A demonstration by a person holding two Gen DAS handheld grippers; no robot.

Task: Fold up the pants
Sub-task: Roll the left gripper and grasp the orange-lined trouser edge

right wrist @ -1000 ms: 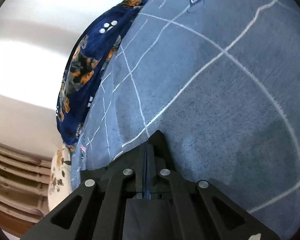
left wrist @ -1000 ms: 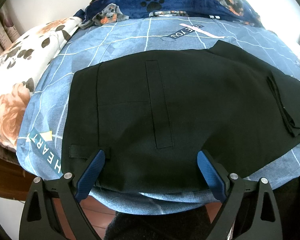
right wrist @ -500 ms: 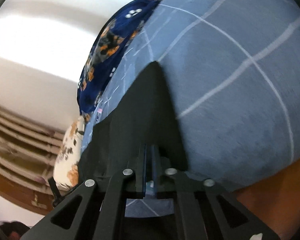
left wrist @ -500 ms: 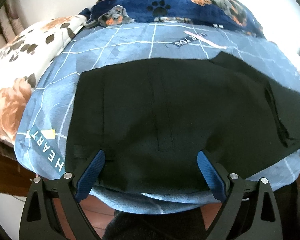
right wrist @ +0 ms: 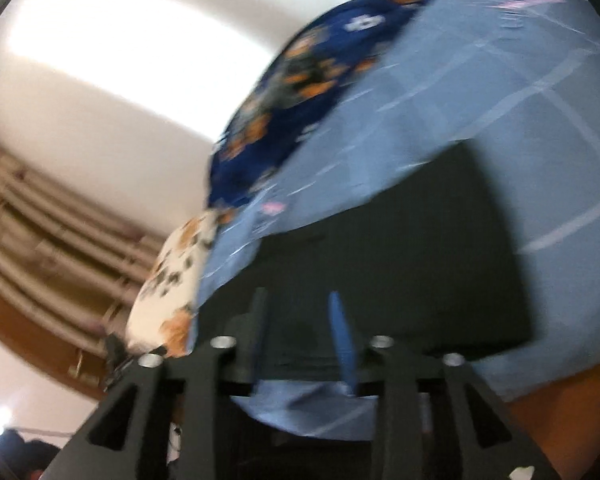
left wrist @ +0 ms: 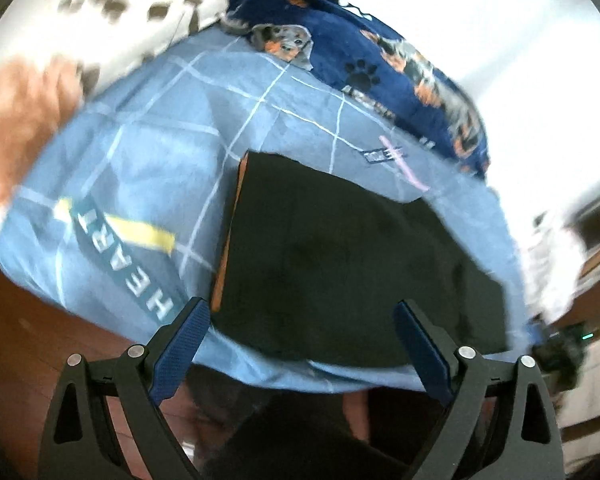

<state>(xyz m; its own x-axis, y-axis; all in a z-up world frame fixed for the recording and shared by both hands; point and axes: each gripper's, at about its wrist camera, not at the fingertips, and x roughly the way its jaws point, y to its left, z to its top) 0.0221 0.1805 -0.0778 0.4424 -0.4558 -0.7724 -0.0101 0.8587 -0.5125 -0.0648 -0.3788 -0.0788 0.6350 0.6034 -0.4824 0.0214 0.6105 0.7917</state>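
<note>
blue checked bedsheet point(left wrist: 148, 168) | black pants point(left wrist: 340, 256) folded flat | left fingers point(left wrist: 300, 340) spread, empty | right fingers point(right wrist: 300, 332) just released

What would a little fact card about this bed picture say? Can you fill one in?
item: black pants, folded into a compact block
surface: blue checked bedsheet printed with the word HEART
behind: navy dog-print blanket; floral pillow
left gripper: open, nothing between its pads
right gripper: jaws just opening, apart, gripping nothing
fold: looks done, both grippers clear of the cloth
</note>
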